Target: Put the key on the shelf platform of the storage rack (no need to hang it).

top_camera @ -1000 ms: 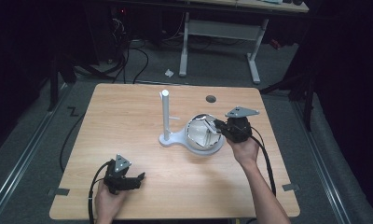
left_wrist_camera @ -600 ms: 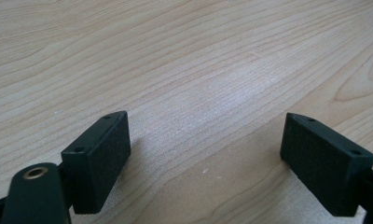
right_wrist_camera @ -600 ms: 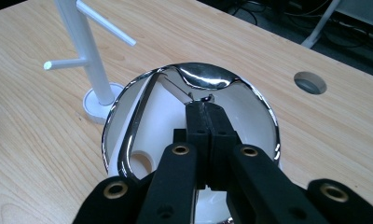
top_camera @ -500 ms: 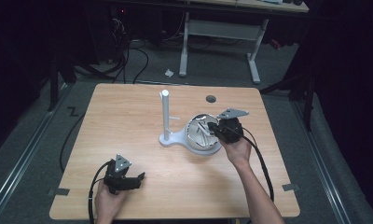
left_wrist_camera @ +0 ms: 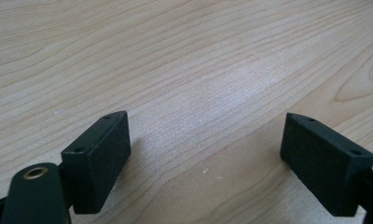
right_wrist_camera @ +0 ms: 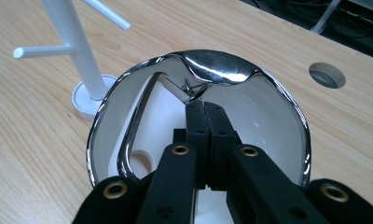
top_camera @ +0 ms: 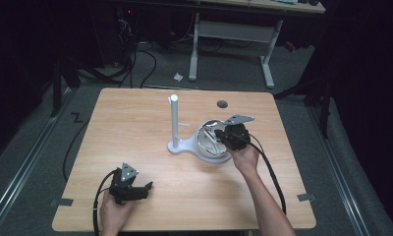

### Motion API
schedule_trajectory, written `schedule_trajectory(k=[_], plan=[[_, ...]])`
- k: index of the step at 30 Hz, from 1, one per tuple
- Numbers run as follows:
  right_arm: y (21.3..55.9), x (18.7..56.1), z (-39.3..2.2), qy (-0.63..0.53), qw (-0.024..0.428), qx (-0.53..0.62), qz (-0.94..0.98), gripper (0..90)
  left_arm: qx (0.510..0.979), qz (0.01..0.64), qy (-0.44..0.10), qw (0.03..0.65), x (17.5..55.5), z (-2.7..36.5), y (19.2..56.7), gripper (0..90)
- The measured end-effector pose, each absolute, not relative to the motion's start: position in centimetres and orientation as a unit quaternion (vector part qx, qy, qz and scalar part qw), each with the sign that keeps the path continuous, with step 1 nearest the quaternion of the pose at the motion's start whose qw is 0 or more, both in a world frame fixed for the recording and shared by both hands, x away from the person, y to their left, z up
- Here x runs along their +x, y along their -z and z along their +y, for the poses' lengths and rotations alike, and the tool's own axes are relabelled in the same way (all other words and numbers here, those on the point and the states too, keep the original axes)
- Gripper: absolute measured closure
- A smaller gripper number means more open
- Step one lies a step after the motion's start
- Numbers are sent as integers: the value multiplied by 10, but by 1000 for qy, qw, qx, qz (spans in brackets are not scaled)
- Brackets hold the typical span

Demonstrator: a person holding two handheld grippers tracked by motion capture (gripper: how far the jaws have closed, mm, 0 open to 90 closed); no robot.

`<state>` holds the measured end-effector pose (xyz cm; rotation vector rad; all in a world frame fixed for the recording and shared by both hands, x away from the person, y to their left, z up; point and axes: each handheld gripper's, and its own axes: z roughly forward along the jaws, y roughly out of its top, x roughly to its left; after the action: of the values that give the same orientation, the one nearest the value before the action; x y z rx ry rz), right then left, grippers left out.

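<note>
On a pale wooden table, a person works two hand-held grippers, forearms entering from the near edge. The right gripper reaches over a shiny chrome piece that sits in a white dish right of the table's centre. Its jaws are pressed together, pad against pad, with their tips at a small metal loop under the chrome piece's broad upper part. Whether the tips pinch that loop or merely touch it cannot be told from the right gripper view. A curved chrome bar runs down the dish's left side, seen beside the black jaws.

Just left of the dish stands a white post with short side pegs, rising upright from a round foot that joins the dish's base. A round hole in the tabletop lies beyond the dish, toward the far edge.

The left gripper rests low near the table's front left corner, well apart from the dish and post. Its jaws are spread wide with nothing but bare wood grain between them, as the left gripper view shows. Black cables trail from both grippers back toward the person.
</note>
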<state>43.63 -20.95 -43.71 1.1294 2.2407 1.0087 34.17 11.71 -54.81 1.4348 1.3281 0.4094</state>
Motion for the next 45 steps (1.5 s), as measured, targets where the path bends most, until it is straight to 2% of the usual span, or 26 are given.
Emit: schedule_trajectory(k=[20,35,45], plan=[[445,444,-206,-359,207,412,812,893,603,560,-173,541,342,117,548,163],[434,438,-218,-378,200,418,801,843,602,560,-175,542,342,117,548,164],[425,429,-227,-394,194,422,793,763,602,560,-175,541,342,117,548,163]])
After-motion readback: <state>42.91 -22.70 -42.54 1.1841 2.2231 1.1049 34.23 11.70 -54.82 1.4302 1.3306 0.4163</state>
